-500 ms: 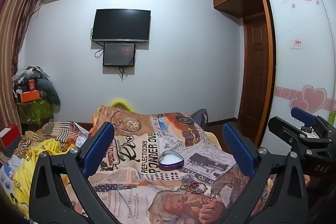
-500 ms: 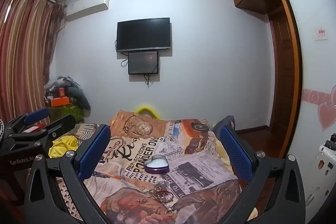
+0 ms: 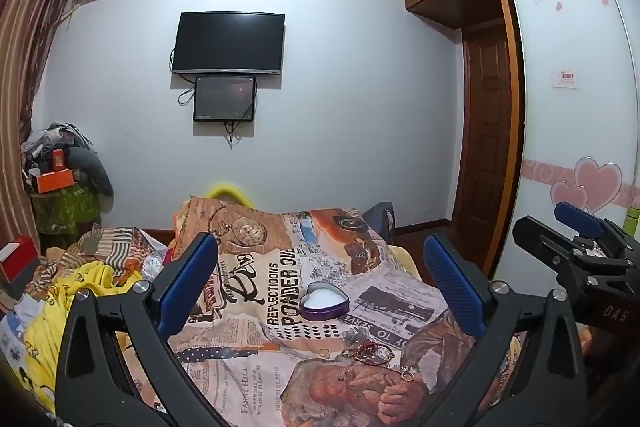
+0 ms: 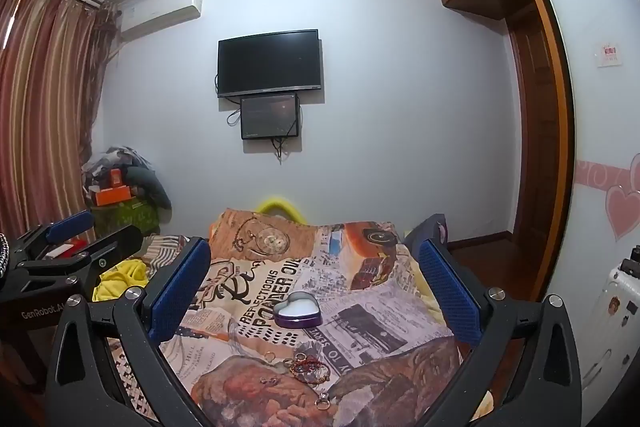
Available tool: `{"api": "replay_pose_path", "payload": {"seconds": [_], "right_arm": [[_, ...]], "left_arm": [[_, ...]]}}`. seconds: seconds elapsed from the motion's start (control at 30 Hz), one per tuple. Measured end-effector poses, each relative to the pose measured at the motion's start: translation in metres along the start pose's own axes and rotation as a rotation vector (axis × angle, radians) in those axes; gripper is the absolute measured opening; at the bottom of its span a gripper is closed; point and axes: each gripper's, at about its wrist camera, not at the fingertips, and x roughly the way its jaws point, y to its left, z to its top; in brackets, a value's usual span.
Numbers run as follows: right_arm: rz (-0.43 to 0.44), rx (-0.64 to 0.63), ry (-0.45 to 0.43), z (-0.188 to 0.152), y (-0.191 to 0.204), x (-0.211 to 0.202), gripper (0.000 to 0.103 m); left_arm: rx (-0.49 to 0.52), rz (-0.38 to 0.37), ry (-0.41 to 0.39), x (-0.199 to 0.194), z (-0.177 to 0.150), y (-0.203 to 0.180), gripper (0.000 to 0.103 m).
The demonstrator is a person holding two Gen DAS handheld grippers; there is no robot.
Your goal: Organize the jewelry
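A purple heart-shaped box [image 3: 324, 300] with a white inside lies open on the printed bedspread [image 3: 256, 367]; it also shows in the right wrist view [image 4: 297, 309]. Nearer me lies loose jewelry: a red bead bracelet with thin bangles [image 3: 370, 350] [image 4: 310, 367], a small ring [image 3: 325, 351] [image 4: 270, 355], and a stone ring [image 3: 405, 373] [image 4: 322, 399]. My left gripper [image 3: 320, 283] is open and empty above the bed. My right gripper [image 4: 314, 287] is open and empty too, held beside the left one, whose body [image 4: 60, 255] shows at its left.
Yellow and striped clothes [image 3: 80, 283] are heaped on the bed's left side. A red box [image 3: 16, 263] sits at far left. A pile of things stands in the corner [image 3: 60, 183]. A wardrobe [image 3: 576, 147] and a door [image 3: 488, 147] are on the right.
Both views have shifted only slightly. Both grippers stay open and nothing on the bed has moved.
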Motion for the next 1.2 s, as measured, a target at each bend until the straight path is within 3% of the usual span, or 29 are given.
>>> {"api": "replay_pose_path", "payload": {"seconds": [1.2], "right_arm": [[0.007,0.021,0.022,0.0011,0.0017,0.0041,0.103]], "left_arm": [[-0.004,-0.004,0.017,0.0017,0.0015,0.002,0.103]]}}
